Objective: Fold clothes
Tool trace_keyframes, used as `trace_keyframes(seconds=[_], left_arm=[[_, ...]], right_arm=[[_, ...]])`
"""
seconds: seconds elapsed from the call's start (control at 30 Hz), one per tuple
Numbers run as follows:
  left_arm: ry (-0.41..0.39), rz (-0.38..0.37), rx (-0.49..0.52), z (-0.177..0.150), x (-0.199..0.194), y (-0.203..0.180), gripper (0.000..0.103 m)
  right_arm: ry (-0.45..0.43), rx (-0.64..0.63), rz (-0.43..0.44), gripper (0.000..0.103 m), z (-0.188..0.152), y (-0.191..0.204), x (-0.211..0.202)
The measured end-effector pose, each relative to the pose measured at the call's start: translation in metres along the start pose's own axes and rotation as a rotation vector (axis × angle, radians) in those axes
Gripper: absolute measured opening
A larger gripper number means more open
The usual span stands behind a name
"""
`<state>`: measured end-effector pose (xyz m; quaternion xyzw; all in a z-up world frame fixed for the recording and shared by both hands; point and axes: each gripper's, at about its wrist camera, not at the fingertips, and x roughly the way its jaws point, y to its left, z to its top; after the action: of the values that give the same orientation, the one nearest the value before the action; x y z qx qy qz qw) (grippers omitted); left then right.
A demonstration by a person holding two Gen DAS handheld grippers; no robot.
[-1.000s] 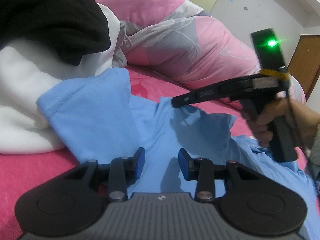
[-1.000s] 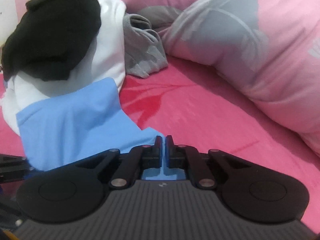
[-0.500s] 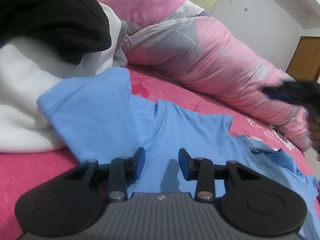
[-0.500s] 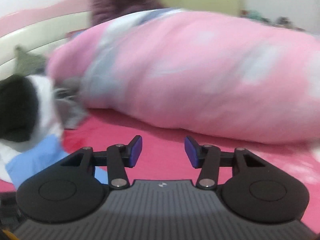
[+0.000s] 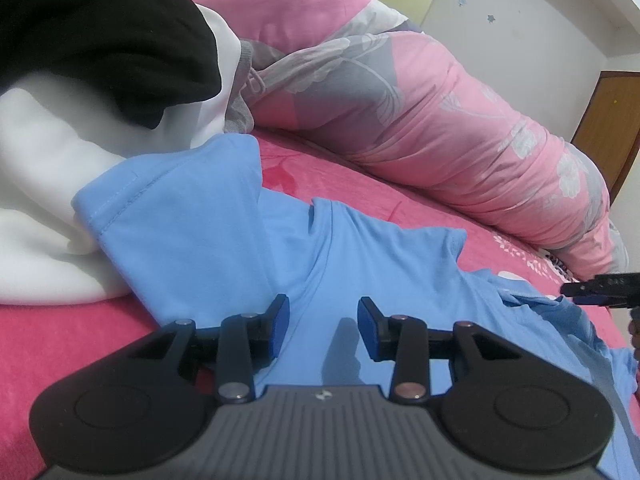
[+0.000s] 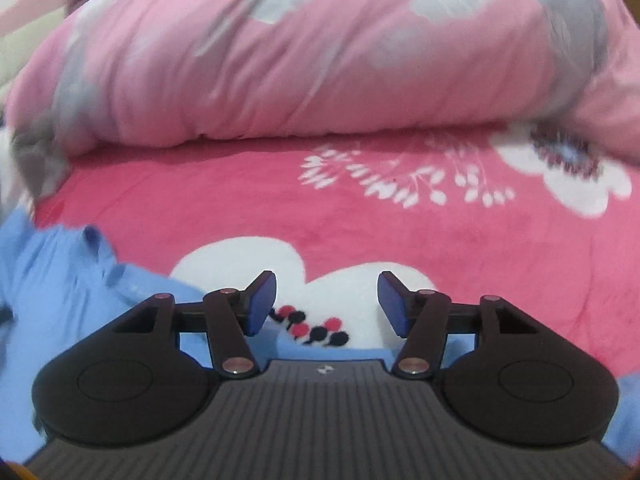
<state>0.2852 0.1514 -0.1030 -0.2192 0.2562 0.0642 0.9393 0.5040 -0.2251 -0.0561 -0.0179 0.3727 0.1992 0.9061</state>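
With the left tongs [image 5: 322,326] open over the blue shirt [image 5: 384,264] and the right tongs [image 6: 327,304] opening empty beside its rumpled edge, a shallow pinch could drag and bunch the cloth.

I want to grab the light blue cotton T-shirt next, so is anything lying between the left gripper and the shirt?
Nothing visible does. The left gripper, jaws apart and empty, hangs directly over the light blue cotton T-shirt. The white fleece garment lies off to the side, beside the sleeve.
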Motion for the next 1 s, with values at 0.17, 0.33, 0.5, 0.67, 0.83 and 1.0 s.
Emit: trace_keyframes(seconds=[0.17,0.33,0.5,0.67,0.83,1.0], left_arm=[[0.0,-0.002,-0.003,0.0,0.0,0.0,0.04],[0.0,-0.004,-0.005,-0.001,0.001,0.0,0.04],[0.0,-0.005,-0.006,-0.001,0.001,0.001,0.04],[-0.001,-0.007,-0.006,-0.001,0.002,0.001,0.04],[-0.002,-0.009,-0.009,-0.001,0.002,0.002,0.04],[-0.002,-0.007,-0.007,-0.002,0.002,0.001,0.04]], right_arm=[[0.06,-0.044,0.071,0.053,-0.014,0.012,0.013],[0.046,-0.207,0.047,0.053,-0.039,0.031,0.0],[0.035,-0.239,0.046,0.052,-0.037,0.035,0.003],[0.06,-0.247,0.082,0.031,-0.034,0.037,0.013],[0.017,-0.265,0.07,0.004,-0.032,0.042,0.006],[-0.154,-0.175,-0.036,0.003,-0.017,0.028,-0.008]])
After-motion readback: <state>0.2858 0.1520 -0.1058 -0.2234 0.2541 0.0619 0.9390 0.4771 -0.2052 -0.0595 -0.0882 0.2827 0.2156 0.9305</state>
